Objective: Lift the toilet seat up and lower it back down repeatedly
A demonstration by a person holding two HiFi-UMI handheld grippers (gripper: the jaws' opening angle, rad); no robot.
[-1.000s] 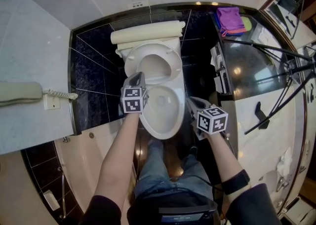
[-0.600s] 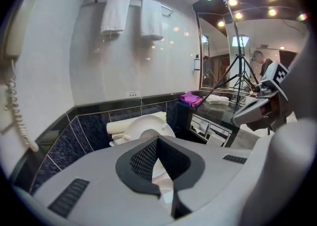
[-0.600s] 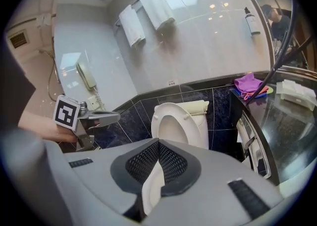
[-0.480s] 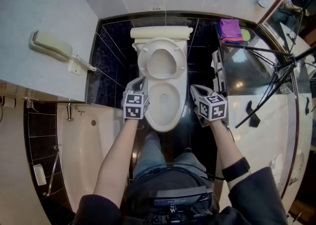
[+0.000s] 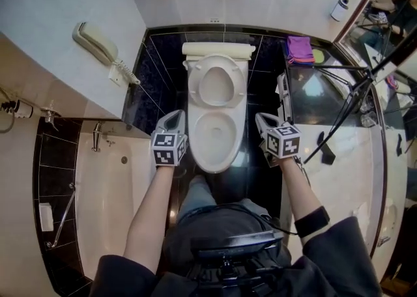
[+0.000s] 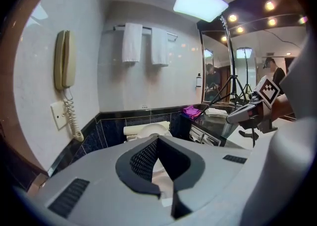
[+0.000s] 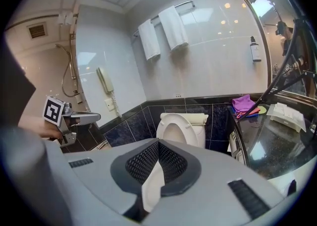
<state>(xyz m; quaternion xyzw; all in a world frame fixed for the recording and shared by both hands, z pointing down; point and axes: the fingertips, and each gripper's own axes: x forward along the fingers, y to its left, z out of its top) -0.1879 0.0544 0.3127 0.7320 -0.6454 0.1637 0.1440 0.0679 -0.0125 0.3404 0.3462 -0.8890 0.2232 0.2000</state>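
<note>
The white toilet's bowl (image 5: 215, 136) lies below me in the head view. Its seat (image 5: 217, 82) stands raised against the tank (image 5: 218, 49), and shows upright as a ring (image 7: 178, 130) in the right gripper view. My left gripper (image 5: 174, 115) hangs left of the bowl, apart from it, jaws shut with nothing held (image 6: 157, 140). On the bowl's right side my right gripper (image 5: 262, 118) is also shut and empty (image 7: 158, 142). Each gripper shows in the other's view, the right one (image 6: 247, 112) and the left one (image 7: 79, 118).
A bathtub (image 5: 107, 204) runs along the left, with a wall phone (image 5: 94, 42) above it. On the right a dark counter (image 5: 319, 100) carries a purple cloth (image 5: 300, 48), and a black tripod (image 5: 355, 94) leans over it. Towels (image 7: 161, 34) hang above the toilet.
Both grippers have drawn back and outward from the bowl; the left one no longer sits at the bowl's left rim. The head view has swung. The seat stays raised.
</note>
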